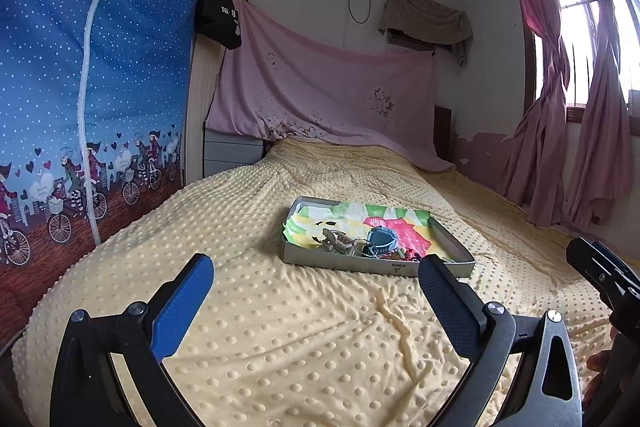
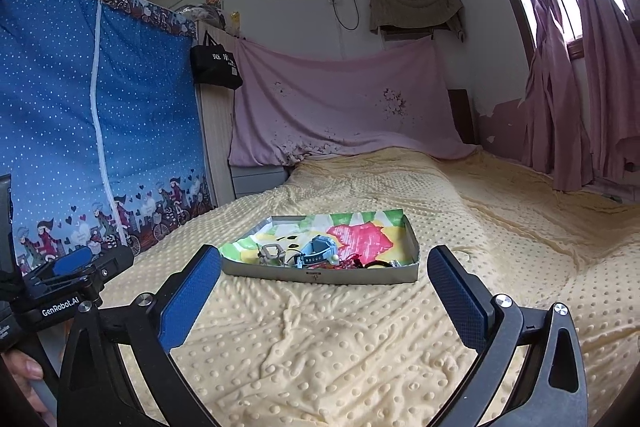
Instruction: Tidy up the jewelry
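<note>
I have the bed filling my lower view, its dotted yellow blanket wrinkled but bare apart from one thing. On it, toward twelve o'clock from both cameras and well ahead of my fingertips, sits the tray, a shallow grey box lined with a bright printed cloth. All the jewelry I can make out lies heaped against the near wall of that tray, at six o'clock within it: a blue watch in the middle, a pale metal piece at its nine o'clock, and a tangle of red and dark bits at its three o'clock, too small for me to name. From the left camera the same heap reads alike, the watch sitting on top. My left gripper hangs over the blanket with its jaws spread wide and nothing between them; my right gripper is the same, wide apart and empty, aimed straight at the tray. Each shows at the edge of the other's view, at three and nine o'clock. I judge the sorting not begun: the pieces are one jumble, nothing is laid out apart, and most of the cloth at the tray's far side is free. Everything is left to do, starting with closing in on the heap.
</note>
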`<state>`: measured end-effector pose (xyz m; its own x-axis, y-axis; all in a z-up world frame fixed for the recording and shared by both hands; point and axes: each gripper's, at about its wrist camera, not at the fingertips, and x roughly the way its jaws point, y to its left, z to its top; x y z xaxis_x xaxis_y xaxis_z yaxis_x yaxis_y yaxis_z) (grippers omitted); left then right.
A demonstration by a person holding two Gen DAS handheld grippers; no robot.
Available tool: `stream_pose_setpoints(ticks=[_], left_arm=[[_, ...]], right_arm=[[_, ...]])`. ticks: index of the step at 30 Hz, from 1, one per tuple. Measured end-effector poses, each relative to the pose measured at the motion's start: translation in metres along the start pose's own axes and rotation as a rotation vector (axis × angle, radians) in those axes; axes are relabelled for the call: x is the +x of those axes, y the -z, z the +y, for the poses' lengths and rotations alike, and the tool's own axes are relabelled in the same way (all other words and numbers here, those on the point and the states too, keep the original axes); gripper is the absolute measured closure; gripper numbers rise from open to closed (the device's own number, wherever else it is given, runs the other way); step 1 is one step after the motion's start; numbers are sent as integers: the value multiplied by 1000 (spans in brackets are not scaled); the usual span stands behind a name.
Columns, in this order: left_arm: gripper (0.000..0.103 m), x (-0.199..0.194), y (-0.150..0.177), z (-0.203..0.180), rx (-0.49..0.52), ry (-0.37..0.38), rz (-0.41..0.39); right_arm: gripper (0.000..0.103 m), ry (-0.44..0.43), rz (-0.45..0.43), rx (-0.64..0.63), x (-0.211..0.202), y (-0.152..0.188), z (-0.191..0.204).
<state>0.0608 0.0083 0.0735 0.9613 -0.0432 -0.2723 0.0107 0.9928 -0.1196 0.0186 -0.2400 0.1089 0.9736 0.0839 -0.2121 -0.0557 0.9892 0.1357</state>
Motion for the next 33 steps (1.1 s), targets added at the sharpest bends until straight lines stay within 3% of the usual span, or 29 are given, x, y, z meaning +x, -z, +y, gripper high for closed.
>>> stream_pose_setpoints(ticks=[12, 33], left_arm=[[0, -19, 31, 0, 35, -27, 7], [0, -8, 57, 6, 35, -52, 49]], right_arm=[[2, 4, 18, -2, -21, 23, 1], [2, 12, 97, -11, 1, 56, -7]])
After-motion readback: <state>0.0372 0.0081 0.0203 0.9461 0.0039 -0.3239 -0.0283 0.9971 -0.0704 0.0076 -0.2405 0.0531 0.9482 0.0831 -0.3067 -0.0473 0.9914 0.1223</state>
